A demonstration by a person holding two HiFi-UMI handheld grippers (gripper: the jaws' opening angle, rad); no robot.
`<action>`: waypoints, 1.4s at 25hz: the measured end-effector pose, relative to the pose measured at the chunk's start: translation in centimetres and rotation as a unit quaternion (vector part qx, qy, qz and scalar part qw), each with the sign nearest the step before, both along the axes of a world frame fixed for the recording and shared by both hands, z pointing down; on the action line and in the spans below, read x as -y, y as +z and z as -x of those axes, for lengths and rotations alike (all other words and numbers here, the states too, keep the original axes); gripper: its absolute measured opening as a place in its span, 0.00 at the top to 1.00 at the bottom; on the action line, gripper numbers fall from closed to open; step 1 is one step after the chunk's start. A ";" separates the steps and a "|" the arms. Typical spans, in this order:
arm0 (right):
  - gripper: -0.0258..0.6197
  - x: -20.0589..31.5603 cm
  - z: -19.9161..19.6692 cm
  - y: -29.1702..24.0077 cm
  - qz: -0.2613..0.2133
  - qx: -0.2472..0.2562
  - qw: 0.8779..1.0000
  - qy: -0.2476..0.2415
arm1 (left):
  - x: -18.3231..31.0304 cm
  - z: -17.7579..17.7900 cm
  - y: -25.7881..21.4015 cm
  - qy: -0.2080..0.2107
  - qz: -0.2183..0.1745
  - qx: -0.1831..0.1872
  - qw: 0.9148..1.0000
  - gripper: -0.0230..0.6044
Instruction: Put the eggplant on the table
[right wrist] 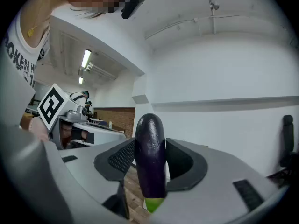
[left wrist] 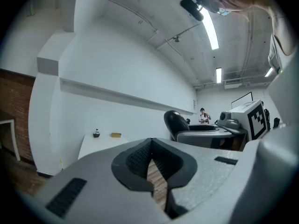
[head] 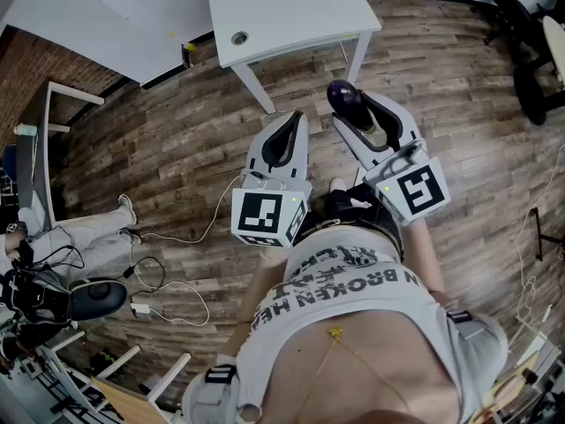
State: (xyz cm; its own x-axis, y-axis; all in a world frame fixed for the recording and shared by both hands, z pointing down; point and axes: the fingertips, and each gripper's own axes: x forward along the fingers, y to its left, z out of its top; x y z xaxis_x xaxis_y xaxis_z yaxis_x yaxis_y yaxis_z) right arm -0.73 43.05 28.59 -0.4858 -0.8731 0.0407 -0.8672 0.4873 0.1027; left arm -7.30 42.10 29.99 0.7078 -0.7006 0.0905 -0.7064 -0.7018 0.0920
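A dark purple eggplant [head: 344,98] with a green stem end stands upright between the jaws of my right gripper [head: 355,106], which is shut on it. In the right gripper view the eggplant [right wrist: 150,157] fills the gap between both black pads, stem end down. My left gripper [head: 284,129] hangs beside it to the left, shut with nothing in it; its tips meet in the left gripper view [left wrist: 150,146]. Both grippers are held level over the wooden floor, just short of the white table [head: 300,11] ahead.
A second white table [head: 88,20] stands to the left of the first. A person's legs [head: 84,230] and cables [head: 168,281] lie on the floor at the left. A black office chair [head: 530,56] is at the far right.
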 end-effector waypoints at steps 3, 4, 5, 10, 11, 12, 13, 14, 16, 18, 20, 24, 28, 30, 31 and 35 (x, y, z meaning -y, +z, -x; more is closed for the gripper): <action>0.65 -0.1 -1.0 -0.1 -0.006 0.012 1.000 0.003 | -0.3 -0.8 0.1 0.000 -0.001 0.000 1.000 0.96; 0.64 -0.2 -1.3 -0.1 -0.007 0.018 1.000 0.001 | -0.3 -1.1 0.2 -0.001 -0.001 0.000 1.000 0.96; 0.64 -0.2 -1.6 -0.1 -0.006 0.024 1.000 -0.003 | -0.4 -1.3 0.2 -0.002 -0.001 0.001 1.000 0.96; 0.64 0.1 -3.5 0.5 0.003 0.023 1.000 -0.012 | -0.1 -2.0 0.6 -0.016 0.003 0.005 1.000 0.96; 0.64 0.3 -3.9 0.6 0.003 0.022 1.000 -0.012 | 0.1 -2.1 0.7 -0.020 0.003 0.005 1.000 0.96; 0.64 0.4 -4.2 0.7 0.003 0.021 1.000 -0.012 | 0.2 -2.2 0.8 -0.025 0.004 0.005 1.000 0.96; 0.64 0.6 -4.6 0.7 0.002 0.021 1.000 -0.012 | 0.2 -2.2 0.9 -0.030 0.004 0.005 1.000 0.96; 0.64 0.8 -4.9 0.7 0.002 0.020 1.000 -0.014 | 0.3 -2.3 0.9 -0.035 0.004 0.005 0.999 0.96; 0.64 1.1 -5.4 0.6 0.000 0.020 1.000 -0.019 | 0.4 -2.4 1.1 -0.045 0.005 0.006 0.999 0.96; 0.64 1.5 -5.8 0.5 -0.003 0.021 0.999 -0.026 | 0.5 -2.7 1.4 -0.052 0.008 0.006 0.999 0.96; 0.64 1.9 -5.7 0.6 -0.004 0.021 0.999 -0.033 | 0.6 -2.8 1.8 -0.059 0.014 0.004 0.998 0.96; 0.64 2.4 -5.0 0.8 -0.002 0.020 0.999 -0.044 | 0.6 -2.4 2.7 -0.063 0.026 0.009 0.998 0.96; 0.64 3.4 -4.9 1.0 0.004 0.028 0.999 -0.038 | 1.7 -2.4 3.0 -0.064 0.030 0.006 0.997 0.96; 0.64 4.3 -4.9 1.0 0.003 0.027 0.999 -0.031 | 2.7 -2.5 3.1 -0.056 0.030 0.004 0.998 0.96; 0.64 4.9 -4.9 1.0 0.002 0.029 0.999 -0.026 | 3.2 -2.5 3.2 -0.051 0.030 0.004 0.998 0.96; 0.64 7.4 -4.5 0.6 -0.005 0.032 0.999 -0.014 | 6.4 -1.5 3.4 -0.043 0.027 0.003 0.999 0.96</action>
State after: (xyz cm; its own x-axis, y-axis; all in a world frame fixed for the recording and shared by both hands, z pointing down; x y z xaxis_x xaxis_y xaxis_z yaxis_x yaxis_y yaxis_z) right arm 3.73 35.65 29.22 -0.5120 -0.8590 0.0010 -0.8578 0.5113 0.0525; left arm -5.81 35.68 33.37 0.6437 -0.7533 0.1347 -0.7652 -0.6319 0.1232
